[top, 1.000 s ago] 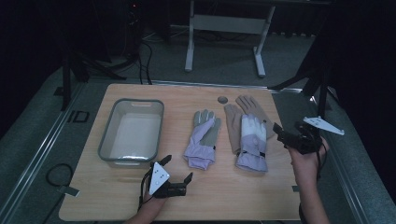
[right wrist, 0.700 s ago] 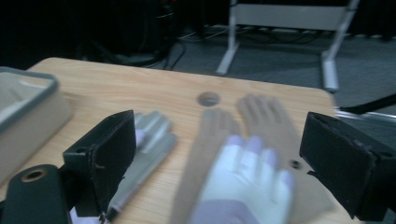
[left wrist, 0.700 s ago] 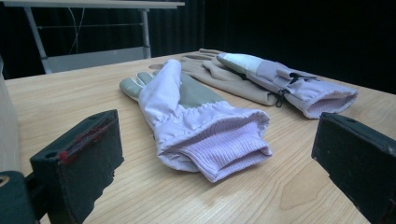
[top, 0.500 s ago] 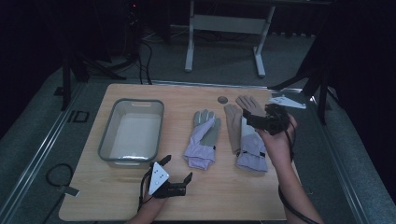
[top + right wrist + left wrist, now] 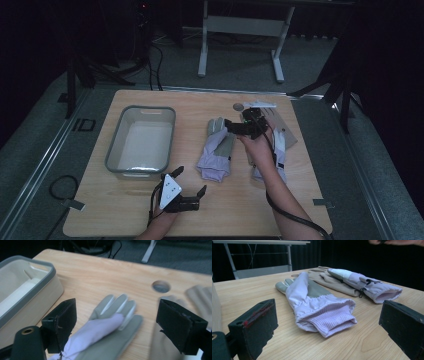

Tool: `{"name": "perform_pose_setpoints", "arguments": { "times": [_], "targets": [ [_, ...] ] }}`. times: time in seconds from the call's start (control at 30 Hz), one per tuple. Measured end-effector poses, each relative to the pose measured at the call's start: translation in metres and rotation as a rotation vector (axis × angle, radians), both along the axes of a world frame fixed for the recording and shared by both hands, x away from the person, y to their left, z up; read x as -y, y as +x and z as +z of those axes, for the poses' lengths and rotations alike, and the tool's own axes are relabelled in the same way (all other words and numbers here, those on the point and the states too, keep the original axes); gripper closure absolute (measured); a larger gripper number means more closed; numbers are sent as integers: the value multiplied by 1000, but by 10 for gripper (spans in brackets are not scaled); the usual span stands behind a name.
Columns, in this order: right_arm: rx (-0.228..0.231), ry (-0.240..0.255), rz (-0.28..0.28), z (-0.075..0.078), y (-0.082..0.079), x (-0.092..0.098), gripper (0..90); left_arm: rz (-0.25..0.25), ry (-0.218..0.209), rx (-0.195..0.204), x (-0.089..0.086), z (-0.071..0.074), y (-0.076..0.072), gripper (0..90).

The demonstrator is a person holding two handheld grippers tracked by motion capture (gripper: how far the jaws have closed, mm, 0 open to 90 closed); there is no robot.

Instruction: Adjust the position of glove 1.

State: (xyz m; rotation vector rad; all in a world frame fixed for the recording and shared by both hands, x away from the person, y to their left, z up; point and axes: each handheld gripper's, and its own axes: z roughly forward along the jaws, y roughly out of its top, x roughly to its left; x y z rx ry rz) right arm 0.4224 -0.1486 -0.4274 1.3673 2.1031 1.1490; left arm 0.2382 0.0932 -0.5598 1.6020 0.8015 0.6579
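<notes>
— What changed? The right gripper [image 5: 231, 126] has swung from the table's right edge over the lilac glove [image 5: 218, 150] — jaws spread, nothing held.
— So a pickup's coming; left gripper [image 5: 192, 192] idles open near the bin [image 5: 141, 141].

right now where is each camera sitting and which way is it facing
High view: above the person's table edge, looking forward and down on the table; both forearms, left hand-held gripper, right hand-held gripper.
Left gripper view: low near the table, looking along its open jaws at the near glove.
Right gripper view: above the table, looking down between open jaws at that glove's fingers and the bin.
Shared: all three show the near glove.
</notes>
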Motion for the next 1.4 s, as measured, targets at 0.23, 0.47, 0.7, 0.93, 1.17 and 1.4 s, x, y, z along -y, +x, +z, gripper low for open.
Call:
{"name": "perform_pose_setpoints", "arguments": {
  "times": [0.23,0.47,0.7,0.93,1.17,1.4],
  "targets": [
    [-82,8,-25,-35,15,-30,219,1,7,7,1,0,-1,20],
    [-126,-56,-44,-71,20,-49,239,1,13,9,1,0,-1,20],
    [-145,-120,-88,-108,18,-50,279,2,15,11,2,0,-1,20],
    [-139,-103,-12,-114,15,-48,480,5,12,7,2,0,-1,20],
    [-158,-67,71,-109,15,-51,799,6,11,6,1,0,-1,20],
    [-132,-55,93,-80,9,-35,817,9,5,1,1,0,0,20]
  ]
}}
